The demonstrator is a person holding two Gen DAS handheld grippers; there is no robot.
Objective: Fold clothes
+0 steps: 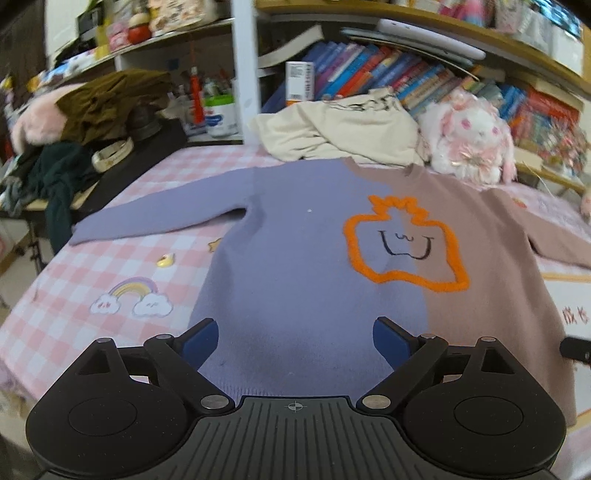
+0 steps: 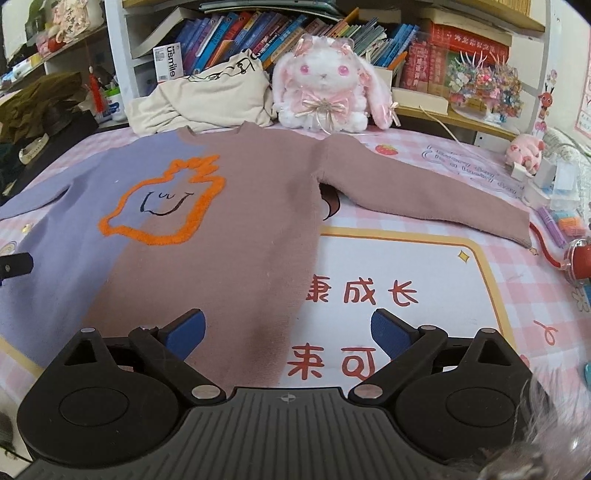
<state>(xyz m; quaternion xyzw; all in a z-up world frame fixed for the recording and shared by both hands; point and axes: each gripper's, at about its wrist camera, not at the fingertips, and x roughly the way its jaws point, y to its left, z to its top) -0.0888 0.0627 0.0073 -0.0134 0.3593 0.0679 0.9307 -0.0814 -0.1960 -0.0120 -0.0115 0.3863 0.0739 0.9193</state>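
A two-tone sweater, purple half (image 1: 295, 258) and mauve half (image 2: 240, 229), lies flat and face up on the pink checked table, both sleeves spread out. An orange outlined face (image 1: 402, 243) is on its chest. My left gripper (image 1: 295, 341) is open and empty, hovering over the purple hem. My right gripper (image 2: 288, 336) is open and empty, over the mauve hem's right edge. The mauve sleeve (image 2: 424, 192) stretches to the right. The purple sleeve (image 1: 159, 218) stretches to the left.
A crumpled cream garment (image 2: 199, 99) and a pink plush rabbit (image 2: 325, 92) sit behind the collar. Dark clothes (image 1: 107, 103) pile at the far left. Bookshelves (image 2: 295, 33) line the back. Small toys and boxes (image 2: 554, 184) crowd the right edge.
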